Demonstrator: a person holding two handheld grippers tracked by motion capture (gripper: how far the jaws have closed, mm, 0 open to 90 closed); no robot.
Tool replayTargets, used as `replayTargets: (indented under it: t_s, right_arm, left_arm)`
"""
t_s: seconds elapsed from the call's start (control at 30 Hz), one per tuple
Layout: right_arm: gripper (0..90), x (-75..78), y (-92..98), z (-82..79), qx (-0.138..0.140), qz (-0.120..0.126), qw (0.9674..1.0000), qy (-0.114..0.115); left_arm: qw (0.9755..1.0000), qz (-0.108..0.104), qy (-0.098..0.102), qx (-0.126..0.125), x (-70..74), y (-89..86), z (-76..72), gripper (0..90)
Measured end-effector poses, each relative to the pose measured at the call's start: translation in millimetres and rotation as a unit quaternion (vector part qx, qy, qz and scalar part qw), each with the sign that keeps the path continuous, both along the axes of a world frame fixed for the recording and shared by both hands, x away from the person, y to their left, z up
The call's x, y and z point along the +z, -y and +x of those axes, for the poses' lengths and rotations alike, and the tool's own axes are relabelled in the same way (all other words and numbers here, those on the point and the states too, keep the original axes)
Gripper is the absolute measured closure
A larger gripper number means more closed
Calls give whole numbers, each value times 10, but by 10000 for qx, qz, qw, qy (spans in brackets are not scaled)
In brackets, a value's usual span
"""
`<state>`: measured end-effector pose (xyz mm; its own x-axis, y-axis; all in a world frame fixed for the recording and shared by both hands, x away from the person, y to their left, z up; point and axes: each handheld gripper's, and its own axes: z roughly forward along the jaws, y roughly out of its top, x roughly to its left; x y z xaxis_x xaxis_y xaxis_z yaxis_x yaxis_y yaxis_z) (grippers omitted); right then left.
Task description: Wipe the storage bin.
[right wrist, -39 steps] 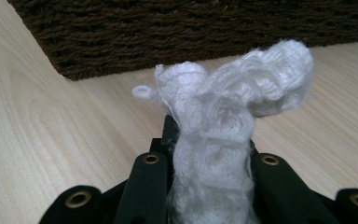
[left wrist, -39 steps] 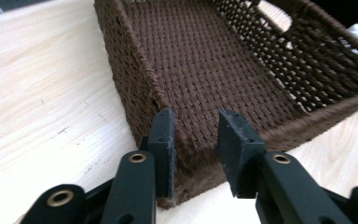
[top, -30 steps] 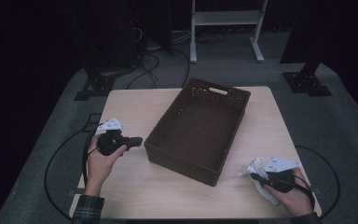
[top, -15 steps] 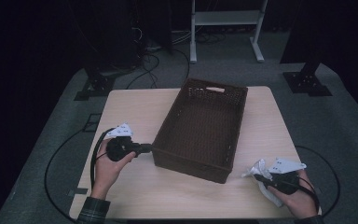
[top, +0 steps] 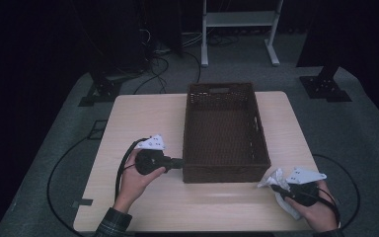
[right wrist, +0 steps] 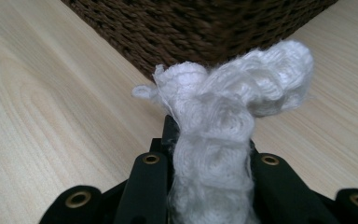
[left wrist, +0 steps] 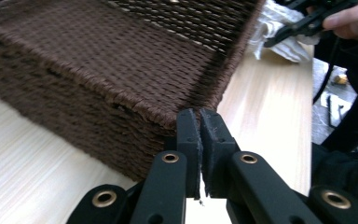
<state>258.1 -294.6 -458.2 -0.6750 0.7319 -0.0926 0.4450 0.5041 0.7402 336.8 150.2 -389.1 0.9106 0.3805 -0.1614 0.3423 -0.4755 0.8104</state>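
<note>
A dark brown woven basket stands empty in the middle of the light wooden table, its sides square to the table's edges. My left gripper is shut with nothing between its pads. Its tips rest against the basket's near left corner, just under the rim. My right gripper is at the near right of the table, shut on a crumpled white cloth. The cloth bulges out above the jaws, close to the basket's wall.
The table's near edge runs just below both hands. Black cables trail from the grippers. Beyond the table are a grey floor mat, dark stands and a white frame.
The left gripper has moved right against the basket's near left corner. The basket has turned from a skewed position to square with the table. The right hand has stayed put with the cloth.
</note>
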Motion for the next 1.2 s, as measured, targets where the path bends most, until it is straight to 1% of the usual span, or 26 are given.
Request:
replayTargets:
  t_s: [0.07,0.17,0.23,0.27,0.37,0.47,0.6,0.67,0.7,0.73,0.8,0.87,0.93,1.07,1.13,1.2]
  right_arm:
    - [743,0,9,-5,-17,11,10000,2]
    - [743,2,20,-10,-22,16,10000,1]
    - [743,0,22,-16,-30,18,10000,8]
    - [743,-1,25,-20,-29,17,10000,8]
    - [743,-2,34,-29,-34,10,10000,5]
    - [743,-1,44,-37,-50,15,10000,2]
    - [743,-7,54,-40,-58,17,10000,-6]
    - [743,-7,53,-41,-57,19,10000,1]
    - [743,-5,53,-41,-54,19,10000,7]
    - [743,-3,53,-42,-52,17,10000,18]
    - [743,-1,56,-42,-53,11,10000,18]
    - [743,-3,57,-42,-61,18,10000,13]
    - [743,-6,52,-40,-56,22,10000,6]
    - [743,-5,53,-41,-53,16,10000,8]
    - [743,-4,57,-42,-64,26,10000,12]
    - [743,-6,64,-39,-52,21,10000,18]
  left_arm:
    - [10000,22,40,-22,13,31,-18,838]
    - [9998,-3,155,-88,65,55,-50,801]
    - [9996,18,236,-136,100,85,-61,776]
    - [9995,39,257,-165,108,102,-58,754]
    - [9991,109,301,-274,126,185,-29,730]
    - [9983,228,353,-410,123,291,-1,686]
    - [9970,432,354,-545,88,445,35,657]
    - [9965,482,332,-604,59,500,57,677]
    - [9960,563,355,-594,39,535,68,719]
    - [9960,569,328,-602,25,558,78,765]
    - [9962,525,257,-646,23,584,95,779]
    - [9956,540,276,-720,25,636,102,795]
    - [9956,532,291,-709,22,690,102,812]
    - [9960,578,388,-556,20,799,114,829]
    - [9964,612,416,-422,24,800,128,830]
    - [9967,631,400,-331,24,769,139,830]
